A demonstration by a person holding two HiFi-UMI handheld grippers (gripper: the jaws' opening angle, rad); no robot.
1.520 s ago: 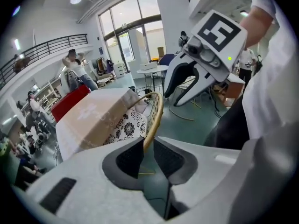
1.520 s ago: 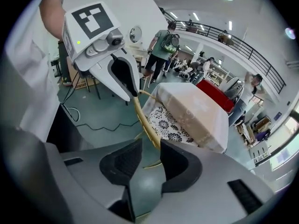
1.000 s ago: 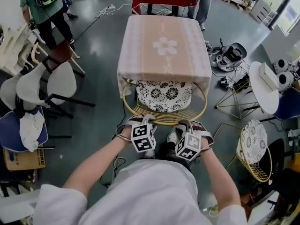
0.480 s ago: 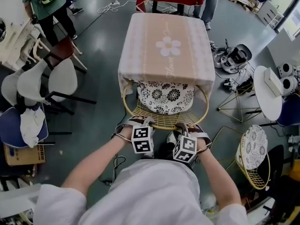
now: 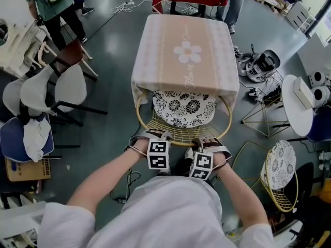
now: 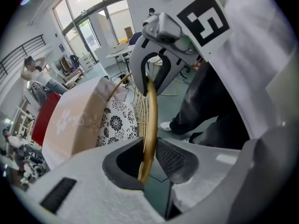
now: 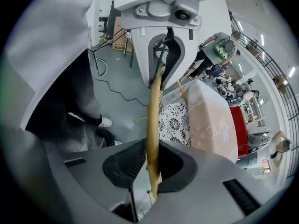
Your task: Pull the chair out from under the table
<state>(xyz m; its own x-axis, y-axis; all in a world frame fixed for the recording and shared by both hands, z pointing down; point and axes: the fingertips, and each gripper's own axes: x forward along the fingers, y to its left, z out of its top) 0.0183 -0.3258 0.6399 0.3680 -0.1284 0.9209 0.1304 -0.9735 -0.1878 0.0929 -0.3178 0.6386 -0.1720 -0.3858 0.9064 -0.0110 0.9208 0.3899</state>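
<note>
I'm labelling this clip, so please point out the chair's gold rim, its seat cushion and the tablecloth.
gold rim (image 6: 150,120): left gripper view, the stretch just above the jaws.
seat cushion (image 5: 183,107): head view, middle of the patterned top.
tablecloth (image 5: 170,40): head view, flat top beside the flower print.

The chair has a glossy gold wire-metal frame, and its cushion is black-and-white floral cloth. The tablecloth at upper centre is matt pinkish fabric. The floor looks smooth, faintly shiny grey.

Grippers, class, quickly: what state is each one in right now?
Left gripper: jaws closing on the chair rim between them.
Right gripper: jaws closing on the chair rim too.
</note>
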